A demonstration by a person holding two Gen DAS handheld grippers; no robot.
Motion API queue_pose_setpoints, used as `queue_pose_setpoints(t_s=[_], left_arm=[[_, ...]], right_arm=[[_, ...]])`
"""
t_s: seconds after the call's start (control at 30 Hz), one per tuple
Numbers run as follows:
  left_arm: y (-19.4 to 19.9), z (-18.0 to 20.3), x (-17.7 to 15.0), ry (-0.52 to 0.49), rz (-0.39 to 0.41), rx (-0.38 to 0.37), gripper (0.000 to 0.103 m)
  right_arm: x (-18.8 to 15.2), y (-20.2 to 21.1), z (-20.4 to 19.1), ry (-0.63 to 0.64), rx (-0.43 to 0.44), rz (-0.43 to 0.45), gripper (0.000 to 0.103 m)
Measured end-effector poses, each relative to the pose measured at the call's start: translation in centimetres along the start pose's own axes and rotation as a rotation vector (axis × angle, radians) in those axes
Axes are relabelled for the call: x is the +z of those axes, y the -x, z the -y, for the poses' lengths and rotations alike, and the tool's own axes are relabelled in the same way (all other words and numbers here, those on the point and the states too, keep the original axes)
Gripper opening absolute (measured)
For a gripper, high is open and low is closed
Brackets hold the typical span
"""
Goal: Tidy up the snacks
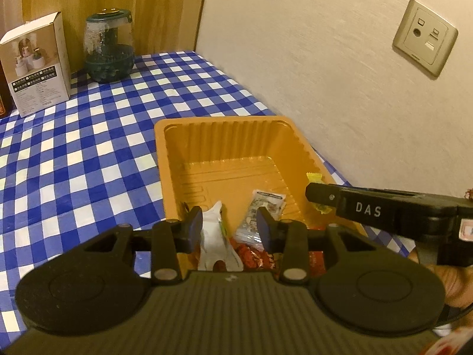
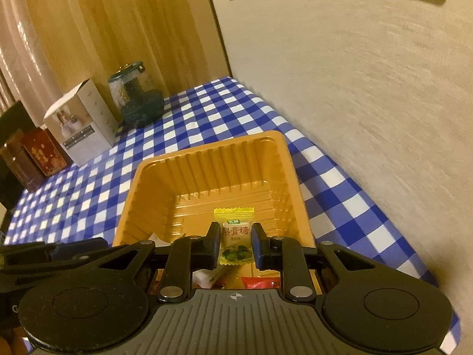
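Note:
An orange plastic tray (image 1: 177, 136) (image 2: 207, 159) stands on the checked tablecloth by the wall. Inside lie a white packet (image 1: 214, 236), a clear printed packet (image 1: 263, 210) and red wrappers (image 1: 254, 256). My left gripper (image 1: 230, 227) is open and empty above these snacks. My right gripper (image 2: 235, 244) is shut on a yellow candy packet (image 2: 235, 236) with green fruit print, holding it over the tray. In the left wrist view the right gripper reaches in from the right and the yellow candy (image 1: 320, 207) shows behind its finger (image 1: 319, 193).
A white carton (image 1: 35, 65) (image 2: 79, 124) and a green-lidded glass jar (image 1: 109, 50) (image 2: 136, 97) stand at the table's far edge. Red-brown tins (image 2: 35, 153) stand left of the carton. The wall (image 1: 340, 88) with sockets runs along the tray's right side.

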State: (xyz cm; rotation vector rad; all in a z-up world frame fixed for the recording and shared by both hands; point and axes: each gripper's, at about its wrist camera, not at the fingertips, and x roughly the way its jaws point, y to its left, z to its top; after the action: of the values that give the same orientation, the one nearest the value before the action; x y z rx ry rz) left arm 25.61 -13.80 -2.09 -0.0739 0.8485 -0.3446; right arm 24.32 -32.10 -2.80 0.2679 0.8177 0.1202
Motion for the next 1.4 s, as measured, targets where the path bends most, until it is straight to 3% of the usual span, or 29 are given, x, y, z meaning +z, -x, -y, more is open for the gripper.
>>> queue_pose_setpoints(t_s=[0.13, 0.17, 0.2, 0.27, 0.57, 0.67, 0.73, 0.93, 1.13, 1.4], left_arm=[[0.0, -0.6, -0.1, 0.009, 0.003, 0.007, 0.037], [0.0, -0.7, -0.1, 0.010, 0.002, 0.009, 0.038], [0.0, -0.7, -0.2, 0.011, 0.001, 0.009, 0.040], [0.1, -0.9, -0.3, 0.014, 0.004, 0.006, 0.043], [0.4, -0.7, -0.6, -0.008, 0.002, 0.013, 0.050], [0.6, -0.7, -0.7, -0.011, 0.006, 0.018, 0.059], [0.9, -0.7, -0.7, -0.013, 0.016, 0.031, 0.071], [2.3, -0.9, -1.2, -0.013, 0.033, 0.066, 0.089], [4.4, -1.1, -2.5, -0.010, 0.065, 0.095, 0.102], [7.5, -0.8, -4.7, 0.021, 0.086, 0.116, 0.103]], right_arm=[[0.1, -0.5, 0.3, -0.036, 0.036, -0.002, 0.023], [0.2, -0.5, 0.5, -0.051, 0.043, -0.001, 0.031], [0.2, -0.5, 0.7, -0.071, 0.047, 0.004, 0.050], [0.1, -0.2, 1.0, -0.095, 0.047, 0.027, 0.065], [0.0, 0.7, 1.9, -0.107, 0.019, 0.037, 0.065], [-0.1, 1.2, 2.0, -0.100, 0.009, 0.040, 0.065], [-0.2, 1.6, 1.9, -0.093, 0.000, 0.042, 0.065], [-0.8, 2.8, 1.5, -0.081, -0.014, 0.036, 0.065], [-2.1, 4.4, 1.1, -0.074, -0.025, 0.028, 0.073], [-3.7, 7.6, 0.5, -0.083, -0.023, 0.025, 0.074]])
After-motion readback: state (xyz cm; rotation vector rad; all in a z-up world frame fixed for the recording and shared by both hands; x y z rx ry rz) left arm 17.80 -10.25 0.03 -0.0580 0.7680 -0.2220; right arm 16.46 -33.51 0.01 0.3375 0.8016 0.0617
